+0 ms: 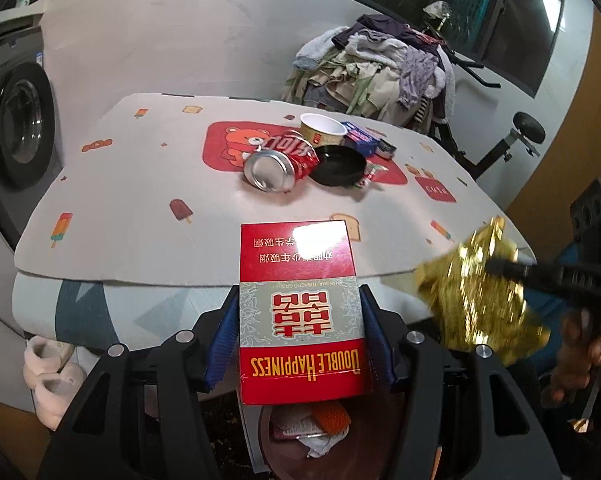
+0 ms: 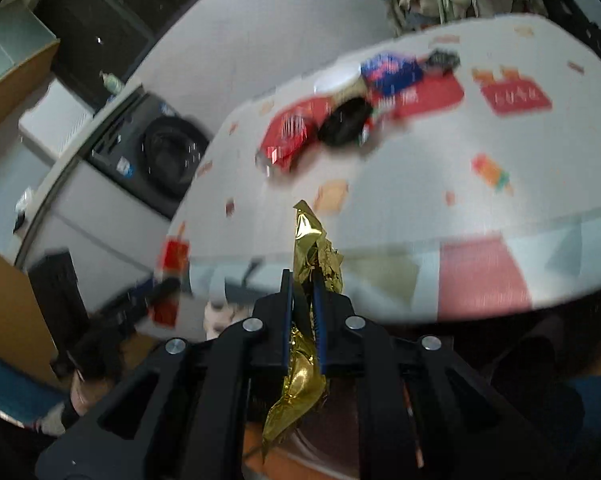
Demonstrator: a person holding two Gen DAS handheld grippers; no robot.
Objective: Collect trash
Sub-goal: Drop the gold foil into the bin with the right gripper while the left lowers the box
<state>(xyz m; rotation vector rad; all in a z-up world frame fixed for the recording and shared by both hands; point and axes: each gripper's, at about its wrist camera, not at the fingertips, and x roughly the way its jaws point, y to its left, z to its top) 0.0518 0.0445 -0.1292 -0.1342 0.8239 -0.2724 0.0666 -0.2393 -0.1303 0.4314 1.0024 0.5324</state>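
Note:
My left gripper (image 1: 298, 304) is shut on a red Double Happiness cigarette box (image 1: 300, 312) and holds it off the table's near edge, above a brown bin (image 1: 364, 440) with trash in it. My right gripper (image 2: 303, 280) is shut on a crumpled gold foil wrapper (image 2: 312, 248), also off the table; the wrapper shows at the right of the left wrist view (image 1: 476, 292). On the table (image 1: 140, 200) lie a crushed red can (image 1: 280, 164), a black bowl (image 1: 338, 164), a paper cup (image 1: 322, 128) and a blue box (image 1: 362, 138).
A washing machine (image 1: 16, 128) stands at the left. A pile of clothes (image 1: 380, 68) on a rack stands behind the table. White slippers (image 1: 52, 372) lie on the floor under the table's left side.

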